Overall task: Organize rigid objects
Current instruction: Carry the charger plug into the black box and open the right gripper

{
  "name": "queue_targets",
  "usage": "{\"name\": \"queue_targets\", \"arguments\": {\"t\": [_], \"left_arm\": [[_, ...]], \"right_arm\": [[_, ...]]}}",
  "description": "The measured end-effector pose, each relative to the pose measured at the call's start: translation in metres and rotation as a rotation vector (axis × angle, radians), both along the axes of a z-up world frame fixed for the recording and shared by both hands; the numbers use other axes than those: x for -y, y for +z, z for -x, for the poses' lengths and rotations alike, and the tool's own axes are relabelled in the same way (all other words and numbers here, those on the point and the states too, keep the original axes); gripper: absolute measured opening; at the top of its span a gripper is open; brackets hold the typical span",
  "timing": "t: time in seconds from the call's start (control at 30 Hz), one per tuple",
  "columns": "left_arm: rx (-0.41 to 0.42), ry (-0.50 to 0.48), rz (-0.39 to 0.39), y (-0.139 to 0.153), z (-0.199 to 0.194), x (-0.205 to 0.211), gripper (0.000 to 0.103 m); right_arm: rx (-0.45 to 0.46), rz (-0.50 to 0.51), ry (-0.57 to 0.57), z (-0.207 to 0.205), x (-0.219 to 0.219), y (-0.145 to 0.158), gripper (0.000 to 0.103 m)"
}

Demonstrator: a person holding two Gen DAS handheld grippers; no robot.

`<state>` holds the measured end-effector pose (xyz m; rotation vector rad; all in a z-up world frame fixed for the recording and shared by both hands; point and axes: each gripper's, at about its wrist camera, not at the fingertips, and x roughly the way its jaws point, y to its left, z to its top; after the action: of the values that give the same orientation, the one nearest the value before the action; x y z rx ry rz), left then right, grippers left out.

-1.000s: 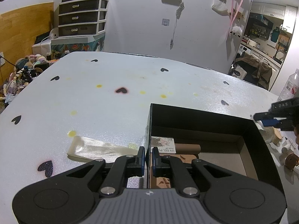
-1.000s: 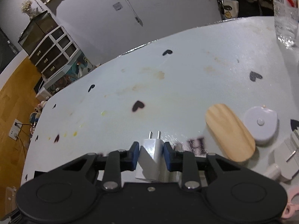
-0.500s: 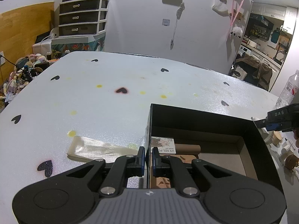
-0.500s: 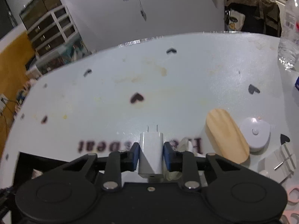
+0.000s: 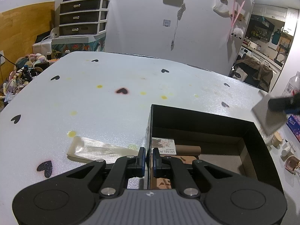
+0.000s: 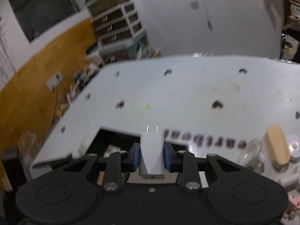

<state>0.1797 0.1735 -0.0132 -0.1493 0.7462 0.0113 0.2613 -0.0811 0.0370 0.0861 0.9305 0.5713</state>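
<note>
Right gripper was clamped on the white plug adapter, blue pads pressed against both flat sides, prongs pointing forward and away from the wrist. Compared with a second earlier, the adapter had left the table — it was no longer among the loose items but carried in the air, with the far corner of the black box now showing directly under and ahead of it. The right view was motion-blurred, consistent with a fast swing leftward. From the left wrist view the adapter appeared as a grey slab held above the box's right rim, where half a second before only the gripper tip had shown.

Left gripper was closed narrowly on the left wall of the box, one finger inside and one outside, unchanged across all three moments — judged to be steadying the box.

Inside the box lay a UV gel packet and a brown cardboard tube; much of the floor on the right looked free.

Remaining on the table: a wooden oval piece and a small white round item.

Judgement: transport was nearly complete; lowering and release into the box remained.
</note>
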Motion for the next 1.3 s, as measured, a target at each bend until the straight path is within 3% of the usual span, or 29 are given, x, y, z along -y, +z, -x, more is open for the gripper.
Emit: {"name": "queue_targets", "arguments": {"t": [0.23,0.5,0.63,0.87,1.03,1.17,1.3], "left_arm": [[0.005,-0.003,0.007,0.0,0.001,-0.001,0.007],[0.01,-0.006,0.017,-0.001,0.002,-0.004,0.007],[0.01,-0.006,0.02,-0.001,0.003,-0.004,0.007],[0.01,-0.006,0.019,-0.001,0.003,-0.004,0.007],[0.009,-0.007,0.016,0.0,0.003,-0.003,0.007],[0.009,-0.008,0.015,0.0,0.003,-0.003,0.007],[0.008,-0.007,0.011,-0.001,0.003,-0.003,0.007]], "right_arm": [[0.013,0.242,0.073,-0.002,-0.038,-0.029,0.028],[0.154,0.477,0.38,0.003,-0.073,-0.048,0.028],[0.21,0.581,0.475,0.0,-0.078,-0.052,0.028],[0.233,0.627,0.484,0.0,-0.073,-0.049,0.041],[0.278,0.595,0.458,0.009,-0.067,-0.037,0.041],[0.23,0.484,0.444,0.015,-0.059,-0.024,0.03],[0.238,0.446,0.398,0.022,-0.051,-0.018,0.031]]}}
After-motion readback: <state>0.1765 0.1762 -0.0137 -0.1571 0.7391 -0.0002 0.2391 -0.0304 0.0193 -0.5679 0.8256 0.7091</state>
